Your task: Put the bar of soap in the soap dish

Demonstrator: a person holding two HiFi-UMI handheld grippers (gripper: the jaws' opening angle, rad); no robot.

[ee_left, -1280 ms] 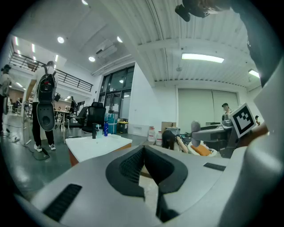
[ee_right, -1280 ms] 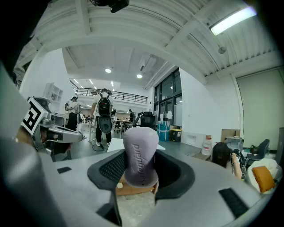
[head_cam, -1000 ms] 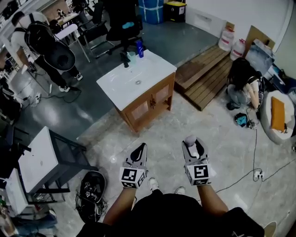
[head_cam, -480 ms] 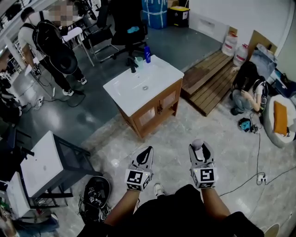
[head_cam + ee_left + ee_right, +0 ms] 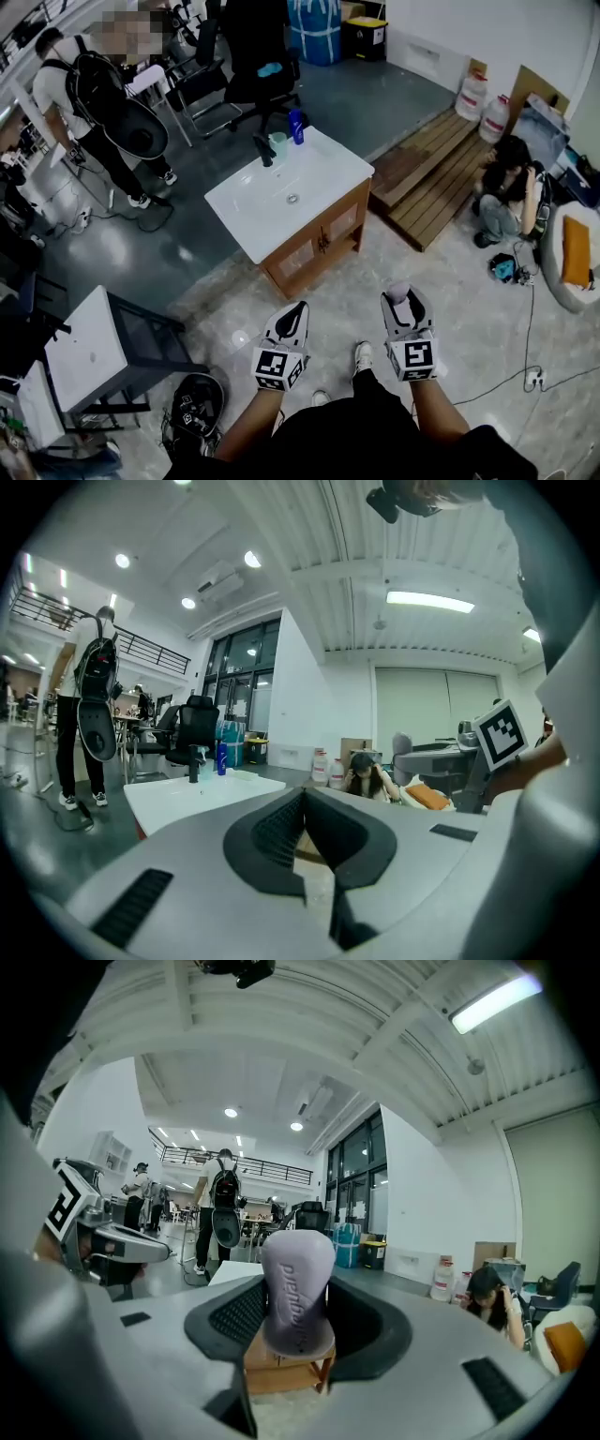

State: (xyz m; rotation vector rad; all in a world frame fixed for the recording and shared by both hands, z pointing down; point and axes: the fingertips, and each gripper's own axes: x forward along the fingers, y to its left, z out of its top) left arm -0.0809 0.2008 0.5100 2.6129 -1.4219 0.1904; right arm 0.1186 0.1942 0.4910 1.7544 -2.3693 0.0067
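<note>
A pale lilac bar of soap stands upright between the jaws of my right gripper, which is shut on it. In the head view that gripper is held low over the floor with the soap at its tip. My left gripper hangs beside it, and its jaws are shut with nothing in them. Ahead stands a wooden vanity with a white sink top. On the sink top are a black faucet, a blue bottle and a small pale green item. I cannot make out a soap dish for certain.
A person crouches at the right beside wooden pallets. Another person with a backpack stands at the far left near an office chair. A black-framed table and a dark helmet are at the near left. Cables lie on the floor.
The vanity has drifted slightly lower in the head view as I step towards it. Both grippers keep their pose, and the soap stays in the right one.
</note>
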